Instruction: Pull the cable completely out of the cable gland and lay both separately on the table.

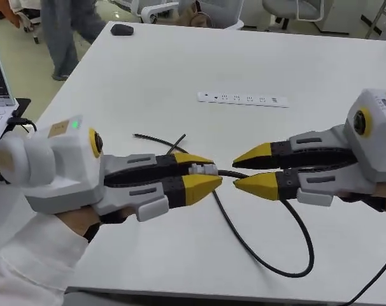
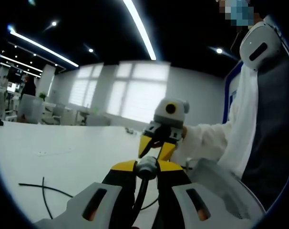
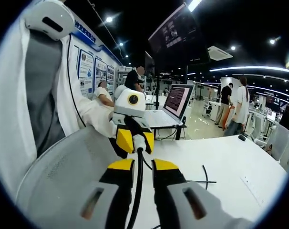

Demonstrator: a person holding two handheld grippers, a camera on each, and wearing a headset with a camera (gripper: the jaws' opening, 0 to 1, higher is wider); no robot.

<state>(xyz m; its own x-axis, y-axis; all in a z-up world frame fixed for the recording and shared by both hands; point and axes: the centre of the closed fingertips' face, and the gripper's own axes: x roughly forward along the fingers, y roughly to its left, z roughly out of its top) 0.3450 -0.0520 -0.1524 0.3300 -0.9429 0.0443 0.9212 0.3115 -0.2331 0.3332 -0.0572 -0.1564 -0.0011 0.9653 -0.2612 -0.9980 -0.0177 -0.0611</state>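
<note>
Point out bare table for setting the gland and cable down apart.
Bare: the white table between black mouse and white power strip, and right of that strip. Crowded: the middle, where left gripper and right gripper meet at the white cable gland above the black cable loop.

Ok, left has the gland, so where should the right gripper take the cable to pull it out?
Take the short straight stretch of cable just outside the cable gland, which the left gripper clamps. Come in from the right, along the cable's line; the right gripper straddles it there, jaws open. Farther back it loops, so a pull there would likely only take up slack.
</note>
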